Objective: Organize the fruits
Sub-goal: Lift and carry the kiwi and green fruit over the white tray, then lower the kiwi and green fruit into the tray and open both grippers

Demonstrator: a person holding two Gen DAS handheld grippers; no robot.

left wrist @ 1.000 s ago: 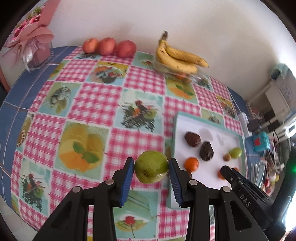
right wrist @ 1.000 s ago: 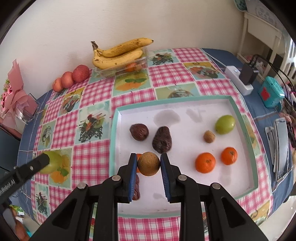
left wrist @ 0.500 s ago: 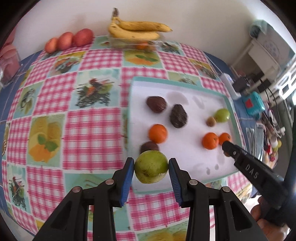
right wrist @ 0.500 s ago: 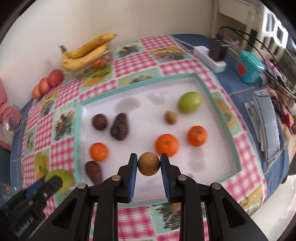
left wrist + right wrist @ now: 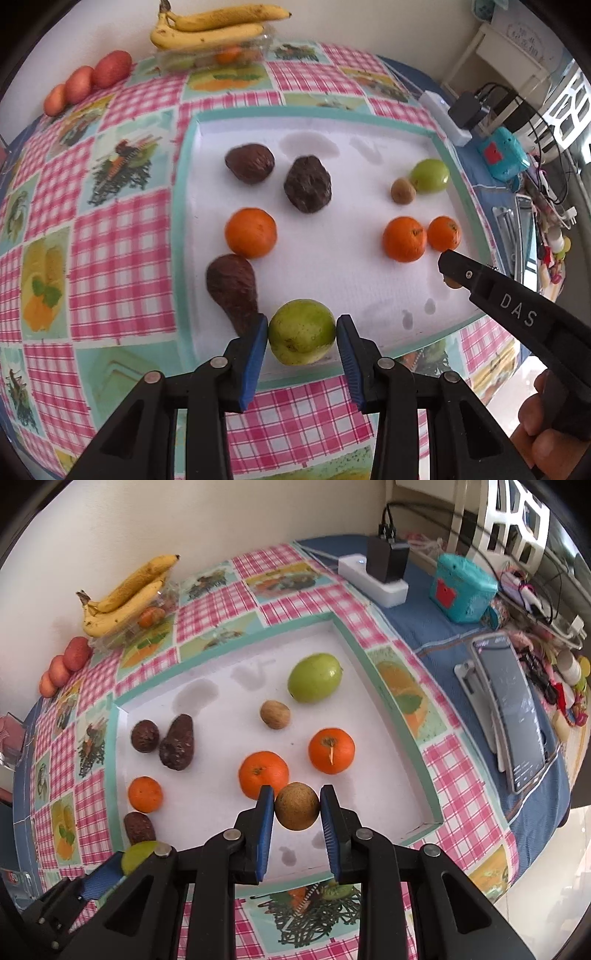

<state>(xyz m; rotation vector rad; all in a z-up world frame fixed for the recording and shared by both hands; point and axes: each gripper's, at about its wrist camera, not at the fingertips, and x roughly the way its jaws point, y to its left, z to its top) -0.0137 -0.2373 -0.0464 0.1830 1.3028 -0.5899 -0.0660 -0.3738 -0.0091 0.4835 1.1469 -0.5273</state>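
Note:
My left gripper (image 5: pixel 301 334) is shut on a green guava (image 5: pixel 302 331), held over the near edge of the white tray (image 5: pixel 332 266). My right gripper (image 5: pixel 297 810) is shut on a small brown round fruit (image 5: pixel 296 811), above the tray's near side beside an orange (image 5: pixel 263 774). On the tray lie three oranges, three dark brown avocados (image 5: pixel 232 287), a second green guava (image 5: pixel 314 677) and a small brown fruit (image 5: pixel 274 714). The right gripper also shows in the left wrist view (image 5: pixel 448 275).
Bananas (image 5: pixel 214 26) on a clear box and three red apples (image 5: pixel 88 79) sit at the back of the checked tablecloth. A power strip (image 5: pixel 373 578), a teal box (image 5: pixel 463 587) and a phone (image 5: pixel 511 716) lie to the right of the tray.
Both grippers have moved right and forward with their fruits. The left gripper has gone from over the tablecloth to over the tray's near edge. The right gripper has moved toward the tray's right half.

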